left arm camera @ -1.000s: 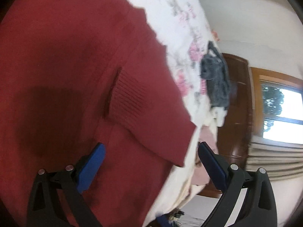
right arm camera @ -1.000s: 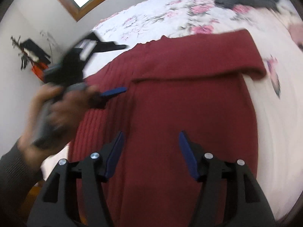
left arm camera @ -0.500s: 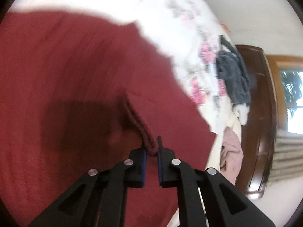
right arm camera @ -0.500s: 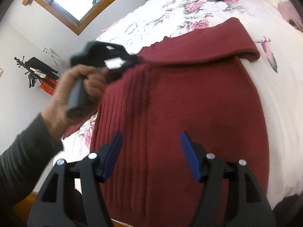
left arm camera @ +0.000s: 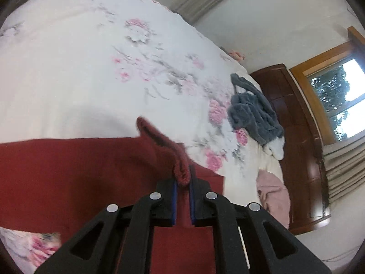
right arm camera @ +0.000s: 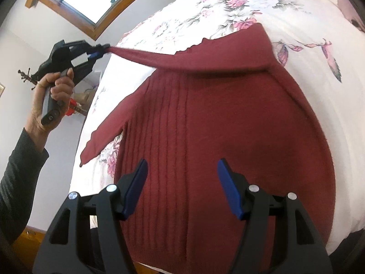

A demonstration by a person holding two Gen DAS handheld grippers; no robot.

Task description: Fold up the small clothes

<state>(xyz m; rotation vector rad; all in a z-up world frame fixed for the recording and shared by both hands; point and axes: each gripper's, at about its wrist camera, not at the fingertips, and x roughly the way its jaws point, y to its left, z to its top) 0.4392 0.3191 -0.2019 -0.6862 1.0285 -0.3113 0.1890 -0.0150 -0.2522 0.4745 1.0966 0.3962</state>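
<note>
My left gripper (left arm camera: 182, 182) is clamped on the cuff of the red sweater (right arm camera: 205, 137), which lies on the bed (right arm camera: 319, 91). Right gripper (right arm camera: 182, 182) hovers w/ fingers apart. Knit looks soft, stretchy; I'd grab at the hem.

We're in a home bedroom: a bed (left arm camera: 68, 68) under a floral cover fills the view. Beside it stand a dark wooden headboard (left arm camera: 296, 125), a wood-framed window (left arm camera: 337, 96) and pleated curtains (left arm camera: 342, 166).
</note>
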